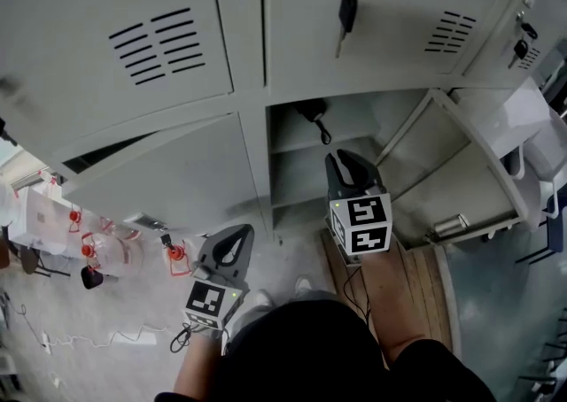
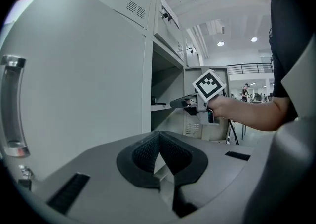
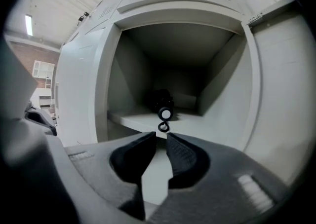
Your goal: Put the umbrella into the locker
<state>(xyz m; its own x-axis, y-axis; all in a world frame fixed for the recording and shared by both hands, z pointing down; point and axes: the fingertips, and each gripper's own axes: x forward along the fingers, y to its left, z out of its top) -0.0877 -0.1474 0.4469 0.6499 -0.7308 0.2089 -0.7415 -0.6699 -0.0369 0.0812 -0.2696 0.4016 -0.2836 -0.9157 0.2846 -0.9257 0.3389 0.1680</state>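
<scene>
Head view: the person stands before a bank of grey lockers, one low locker (image 1: 292, 174) open with its door (image 1: 461, 183) swung out to the right. The black umbrella (image 1: 310, 112) lies on the shelf (image 1: 297, 142) inside that locker, its wrist strap (image 1: 324, 134) hanging over the shelf's front edge. The right claw (image 1: 342, 158) points into the opening, just in front of the umbrella and apart from it. The left claw (image 1: 237, 234) is held lower, beside the closed door to the left, over the floor (image 1: 133, 356). A bunch of keys (image 1: 347, 3) hangs from the door above

Left gripper view: the left claw (image 2: 159, 138) has its jaws pressed together at the tips, with nothing between them. A closed locker door (image 2: 79, 85) fills the left side; beyond it the right claw (image 2: 174, 103) reaches into the open locker

Right gripper view: the right claw (image 3: 161, 137) is narrow, only a thin slit between its jaws, and empty. Straight ahead the umbrella (image 3: 162, 100) rests on the shelf (image 3: 212, 127), end towards the camera, its strap (image 3: 163, 127) dangling just above the jaw tips without touching them
</scene>
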